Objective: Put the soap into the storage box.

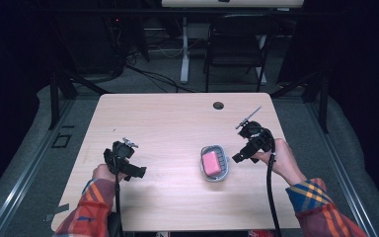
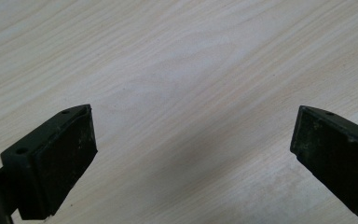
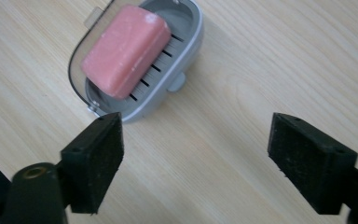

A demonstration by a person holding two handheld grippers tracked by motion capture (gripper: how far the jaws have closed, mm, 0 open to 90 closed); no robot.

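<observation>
Both grippers' fingers (image 3: 95,163) stand open and empty, the pink soap (image 1: 210,162) already resting in its dish (image 1: 222,173), so little seems left.

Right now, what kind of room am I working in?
Probably a lab or recording workspace, not a home: a bare wooden table with a cable hole, dark curtains around it, and a folding chair beside cables on the floor.

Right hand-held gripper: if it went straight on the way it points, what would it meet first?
Probably the bare light wooden table beside the grey slotted soap dish; its open jaws straddle bare wood, though depth is unclear.
</observation>
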